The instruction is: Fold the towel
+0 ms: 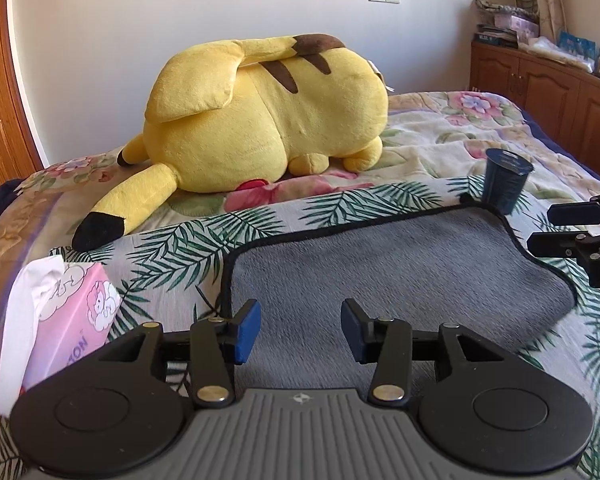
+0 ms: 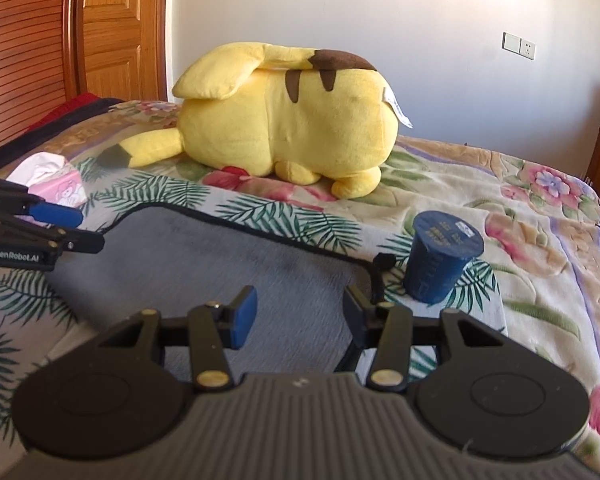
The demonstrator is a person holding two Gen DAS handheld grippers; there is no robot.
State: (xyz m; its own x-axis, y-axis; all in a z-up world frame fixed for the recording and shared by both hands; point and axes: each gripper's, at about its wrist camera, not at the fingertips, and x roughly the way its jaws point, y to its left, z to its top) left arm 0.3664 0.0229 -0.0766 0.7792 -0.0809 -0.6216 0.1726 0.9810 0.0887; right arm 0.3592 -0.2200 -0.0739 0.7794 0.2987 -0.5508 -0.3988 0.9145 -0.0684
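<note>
A grey towel point(image 1: 400, 268) with a black hem lies flat on a palm-leaf cloth on the bed; it also shows in the right wrist view point(image 2: 228, 264). My left gripper point(image 1: 300, 330) is open and empty, just above the towel's near left part. My right gripper point(image 2: 300, 316) is open and empty over the towel's near right corner. The right gripper's fingers show at the right edge of the left wrist view point(image 1: 572, 228). The left gripper's fingers show at the left edge of the right wrist view point(image 2: 56, 224).
A big yellow plush toy point(image 1: 268, 116) lies behind the towel. A dark blue cup point(image 2: 440, 256) stands upside down by the towel's far right corner. A pink tissue box point(image 1: 68, 320) sits left of the towel. A wooden cabinet point(image 1: 540, 84) stands beyond the bed.
</note>
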